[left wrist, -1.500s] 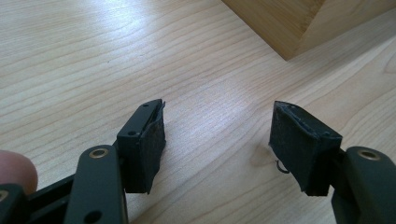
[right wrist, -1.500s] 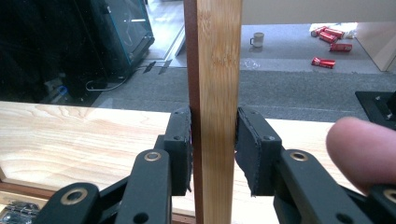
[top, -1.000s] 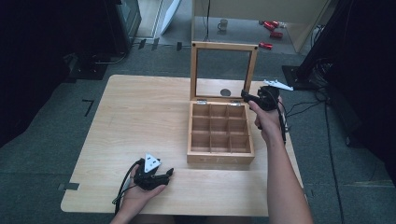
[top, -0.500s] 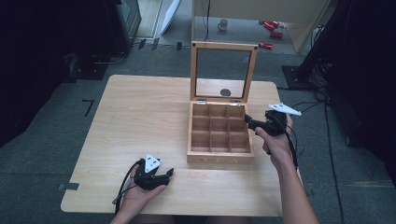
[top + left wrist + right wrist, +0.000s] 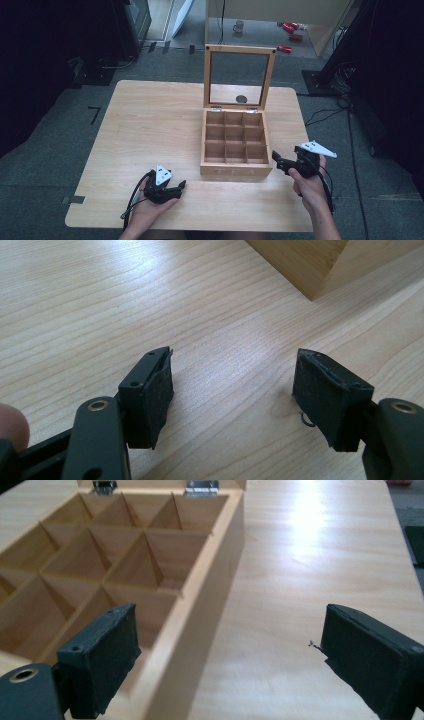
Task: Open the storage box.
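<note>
A wooden tea box point(image 5: 236, 170) stands right of centre on the table, its glass-paned lid point(image 5: 239, 48) upright at the back. Its several compartments point(image 5: 150, 560) are empty. My right gripper point(image 5: 276, 159) is held at the box's front right corner, jaws open. In the right gripper view point(image 5: 230, 620) the box's right wall point(image 5: 200, 610) runs between the jaws, one pad point(image 5: 107, 655) over a compartment and the other over the table. My left gripper point(image 5: 180, 187) rests near the table's front edge, open and holding nothing point(image 5: 232, 365), with a box corner point(image 5: 310, 265) ahead of it.
The light wooden table point(image 5: 150, 125) has bare room left of the box. Behind it on the floor stand a mug point(image 5: 239, 25) and red items point(image 5: 290, 27). Black cables point(image 5: 340, 105) lie on the floor to the right.
My right gripper has moved from beside the box's back right corner, near the lid, down to its front right corner. The left gripper has stayed put.
</note>
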Motion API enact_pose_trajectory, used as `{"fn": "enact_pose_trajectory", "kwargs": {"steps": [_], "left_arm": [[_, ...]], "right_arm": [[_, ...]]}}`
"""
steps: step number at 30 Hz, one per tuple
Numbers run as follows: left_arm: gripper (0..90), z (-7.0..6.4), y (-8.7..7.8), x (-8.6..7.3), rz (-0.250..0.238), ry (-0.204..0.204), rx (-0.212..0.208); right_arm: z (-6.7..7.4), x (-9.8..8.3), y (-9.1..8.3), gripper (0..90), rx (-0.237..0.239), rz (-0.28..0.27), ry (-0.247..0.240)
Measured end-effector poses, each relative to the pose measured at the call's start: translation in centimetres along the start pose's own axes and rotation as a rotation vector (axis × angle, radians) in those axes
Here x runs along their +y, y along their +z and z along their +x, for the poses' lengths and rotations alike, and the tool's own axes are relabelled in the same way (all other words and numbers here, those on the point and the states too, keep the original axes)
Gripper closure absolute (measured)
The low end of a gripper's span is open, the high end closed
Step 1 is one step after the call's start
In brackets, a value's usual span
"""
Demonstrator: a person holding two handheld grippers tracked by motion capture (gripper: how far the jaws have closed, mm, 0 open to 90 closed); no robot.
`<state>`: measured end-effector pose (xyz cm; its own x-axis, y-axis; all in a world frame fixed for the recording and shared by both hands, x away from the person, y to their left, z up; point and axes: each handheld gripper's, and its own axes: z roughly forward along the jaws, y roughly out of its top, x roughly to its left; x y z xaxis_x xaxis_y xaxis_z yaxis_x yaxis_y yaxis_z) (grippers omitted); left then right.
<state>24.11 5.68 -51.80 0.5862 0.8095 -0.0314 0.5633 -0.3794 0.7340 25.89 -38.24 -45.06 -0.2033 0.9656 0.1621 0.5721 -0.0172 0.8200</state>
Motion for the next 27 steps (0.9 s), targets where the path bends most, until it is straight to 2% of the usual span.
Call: {"fn": "enact_pose_trajectory", "kwargs": {"steps": [6,14,18,19,20,27], "left_arm": [[33.1,0.0,0.0,0.0,0.001,0.001,0.003],[33.1,0.0,0.0,0.0,0.001,0.002,0.004],[33.1,-0.1,0.0,0.0,0.001,0.002,0.005],[33.1,-0.1,0.0,0.0,0.001,0.002,0.006],[33.1,-0.1,0.0,0.0,0.001,0.002,0.007],[32.8,0.0,0.0,0.0,0.002,0.002,0.003]], "right_arm": [[-0.9,-2.5,-2.3,8.6,0.006,-0.001,0.038],[-2.9,-6.5,-4.4,8.6,-0.033,0.027,0.092],[-3.3,-7.9,-4.9,8.9,-0.05,0.045,0.105],[-3.3,-8.3,-5.1,8.9,-0.054,0.049,0.103],[-3.2,-9.1,-5.2,8.9,-0.067,0.068,0.079],[-2.5,-10.4,-4.5,8.9,-0.136,0.127,0.009]]}}
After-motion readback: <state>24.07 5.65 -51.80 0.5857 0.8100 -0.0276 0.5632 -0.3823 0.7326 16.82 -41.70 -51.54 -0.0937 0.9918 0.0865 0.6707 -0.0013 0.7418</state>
